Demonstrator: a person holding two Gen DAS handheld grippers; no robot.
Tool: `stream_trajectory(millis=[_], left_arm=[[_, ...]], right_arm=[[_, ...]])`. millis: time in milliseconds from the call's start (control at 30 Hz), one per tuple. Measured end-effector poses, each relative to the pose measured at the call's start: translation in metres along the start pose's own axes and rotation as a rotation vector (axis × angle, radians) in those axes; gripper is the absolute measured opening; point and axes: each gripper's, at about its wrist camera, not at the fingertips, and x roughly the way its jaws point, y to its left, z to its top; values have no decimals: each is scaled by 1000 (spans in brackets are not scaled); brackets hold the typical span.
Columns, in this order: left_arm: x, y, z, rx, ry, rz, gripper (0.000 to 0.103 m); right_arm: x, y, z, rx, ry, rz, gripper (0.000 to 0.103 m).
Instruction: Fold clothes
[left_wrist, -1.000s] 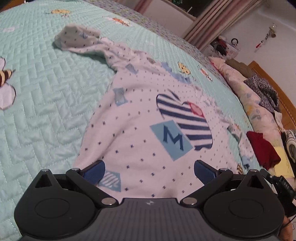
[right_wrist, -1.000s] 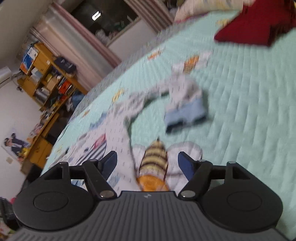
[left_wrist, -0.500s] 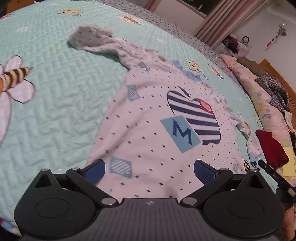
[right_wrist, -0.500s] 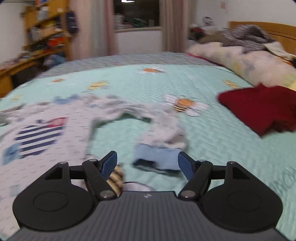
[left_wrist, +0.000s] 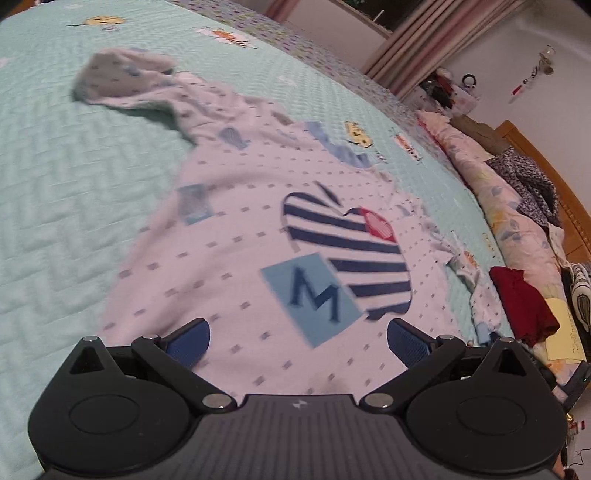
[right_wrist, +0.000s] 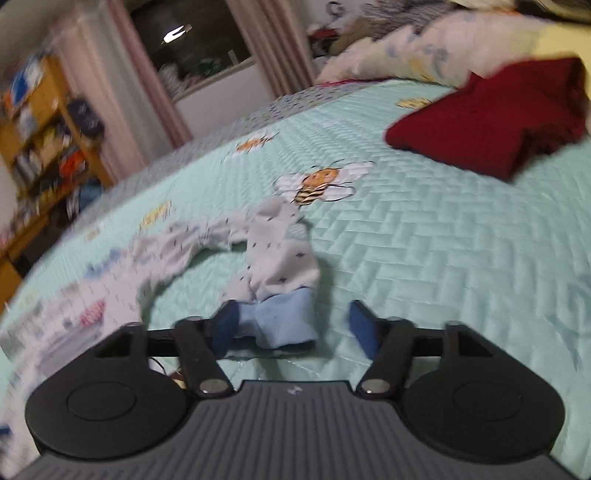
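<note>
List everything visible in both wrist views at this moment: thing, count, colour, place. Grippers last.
Shirt: one, white, small dark dots, striped apple print and blue M patch, spread on the bed.
Sleeve cuff: one, light blue, between the right gripper's fingers, not clamped.
Quilt: one, mint green, bee prints, covering the bed.
Red garment: one, dark red, folded on the quilt.
Pillows: pale floral, count unclear, by the wooden headboard.
Left gripper: black, blue pads, open over the shirt's hem.
Right gripper: black, blue pads, open.

My left gripper (left_wrist: 297, 341): jaws spread wide, over the shirt's hem.
Shirt (left_wrist: 258, 236): flat on the quilt (left_wrist: 74, 192).
Red garment (left_wrist: 521, 302): right of the shirt.
</note>
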Motion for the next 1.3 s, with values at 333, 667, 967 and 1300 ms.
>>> stream_trajectory(millis=[333, 667, 967, 1300], left_arm=[[44, -5, 12, 44, -55, -182, 102], [51, 18, 9, 104, -75, -348, 102], [55, 15, 3, 173, -111, -338, 102], [56, 15, 1, 193, -121, -333, 102]], right_arm=[[-24, -43, 56, 483, -100, 227, 11], [-55, -44, 170, 409, -252, 72, 5], [-26, -61, 157, 342, -141, -110, 13], [-6, -99, 36, 688, -36, -71, 47]])
